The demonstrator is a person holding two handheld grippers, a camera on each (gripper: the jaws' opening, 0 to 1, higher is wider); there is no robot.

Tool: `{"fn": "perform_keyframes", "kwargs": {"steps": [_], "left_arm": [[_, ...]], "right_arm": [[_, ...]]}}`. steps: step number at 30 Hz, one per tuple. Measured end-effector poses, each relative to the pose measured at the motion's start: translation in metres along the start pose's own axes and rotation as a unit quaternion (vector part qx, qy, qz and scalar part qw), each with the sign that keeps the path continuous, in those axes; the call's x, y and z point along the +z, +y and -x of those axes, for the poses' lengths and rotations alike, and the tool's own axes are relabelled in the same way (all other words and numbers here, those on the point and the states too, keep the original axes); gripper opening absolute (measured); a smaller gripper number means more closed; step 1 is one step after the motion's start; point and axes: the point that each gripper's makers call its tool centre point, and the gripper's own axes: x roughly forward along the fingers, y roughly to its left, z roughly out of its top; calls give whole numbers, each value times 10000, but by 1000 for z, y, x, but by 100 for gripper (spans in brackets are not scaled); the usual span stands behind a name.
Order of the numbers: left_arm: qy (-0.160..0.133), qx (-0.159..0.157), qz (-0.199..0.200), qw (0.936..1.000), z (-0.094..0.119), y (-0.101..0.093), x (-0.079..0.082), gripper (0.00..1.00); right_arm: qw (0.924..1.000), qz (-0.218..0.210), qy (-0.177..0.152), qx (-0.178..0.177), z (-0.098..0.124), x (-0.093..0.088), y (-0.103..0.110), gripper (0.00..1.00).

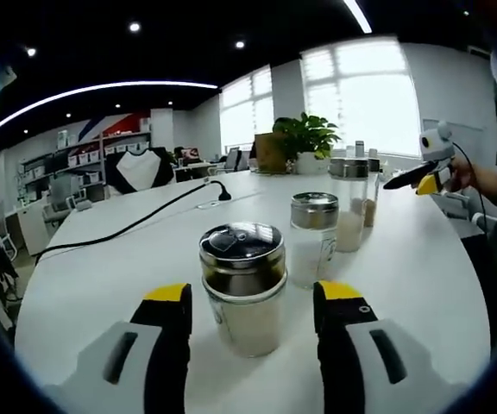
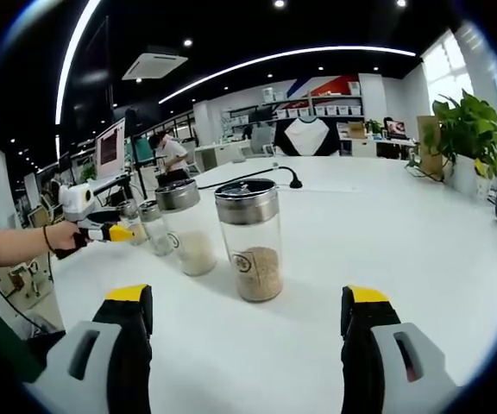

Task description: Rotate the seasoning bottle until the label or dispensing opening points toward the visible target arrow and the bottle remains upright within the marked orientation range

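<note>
Your left gripper (image 1: 253,315) brackets the upright steel-lidded glass seasoning jar (image 1: 243,289), jaws wide w/o contact, ready to twist; right gripper (image 2: 247,321) gapes empty.

Left gripper (image 1: 253,315): jaws are spread wide and level, rising from the bottom of the left gripper view. Both jaws are black with yellow tips and grey bodies. Nothing is clamped between them. The same gripper (image 2: 126,233) appears at the left of the right gripper view, yellow tip pointing right, held by the person's left hand (image 2: 61,236); a bare forearm with a wristband extends from a dark sleeve.

Right gripper (image 2: 253,315): jaws are spread wide, with an empty gap between them. In the left gripper view the right gripper (image 1: 423,179) enters from the right, gripped by the right hand (image 1: 462,175); whether its jaws are apart cannot be judged there.
</note>
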Motion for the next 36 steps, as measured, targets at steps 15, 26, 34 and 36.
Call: {"fn": "perform_keyframes", "kwargs": {"steps": [15, 26, 34, 36], "left_arm": [[-218, -156, 87, 9996, 0, -3, 7, 36], [-251, -130, 122, 9995, -1, -3, 6, 35], [-228, -23, 162, 9996, -2, -3, 6, 35], [-222, 9, 174, 9996, -2, -3, 6, 35]], "right_arm": [[10000, -42, 11, -34, 1, -4, -3, 92], [10000, -52, 8, -45, 2, -6, -2, 92], [10000, -66, 8, -39, 2, -6, -2, 92], [10000, -76, 14, -38, 2, -6, -2, 92]]}}
